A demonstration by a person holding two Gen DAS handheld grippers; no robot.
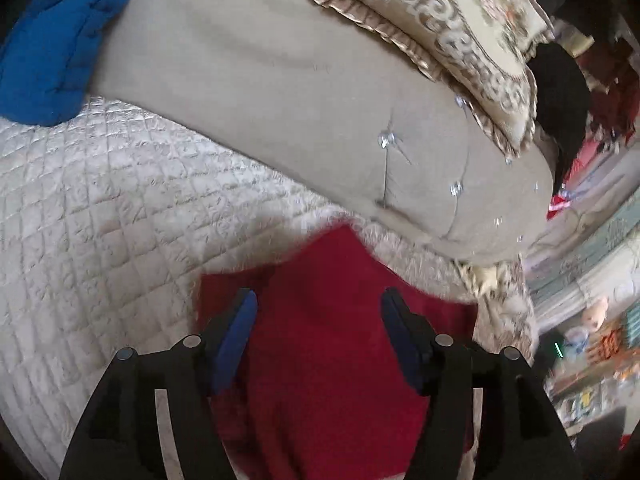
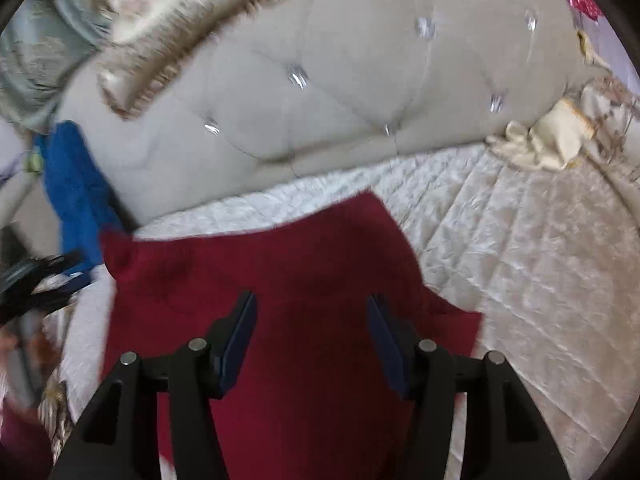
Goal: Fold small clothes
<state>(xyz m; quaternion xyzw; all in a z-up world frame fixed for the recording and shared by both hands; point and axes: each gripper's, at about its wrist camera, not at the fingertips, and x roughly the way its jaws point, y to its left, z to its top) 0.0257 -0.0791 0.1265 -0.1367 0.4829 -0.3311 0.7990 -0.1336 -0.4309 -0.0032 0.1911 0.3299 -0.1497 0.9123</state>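
Observation:
A dark red garment (image 1: 320,340) lies flat on a quilted cream bedspread (image 1: 100,208). My left gripper (image 1: 318,300) is open and empty above the garment, its blue-padded fingers spread wide. In the right wrist view the same red garment (image 2: 280,264) lies under my right gripper (image 2: 312,304), which is also open and empty. The left gripper (image 2: 36,280) shows blurred at the left edge of the right wrist view, beside the garment's left corner. The frames are motion-blurred.
A tufted beige headboard (image 1: 300,92) with shiny buttons stands behind the bed. A blue cloth (image 1: 52,44) lies at the far left on it. An ornate gold pillow (image 1: 440,32) leans on the headboard. A crumpled cream cloth (image 2: 552,140) lies at the right.

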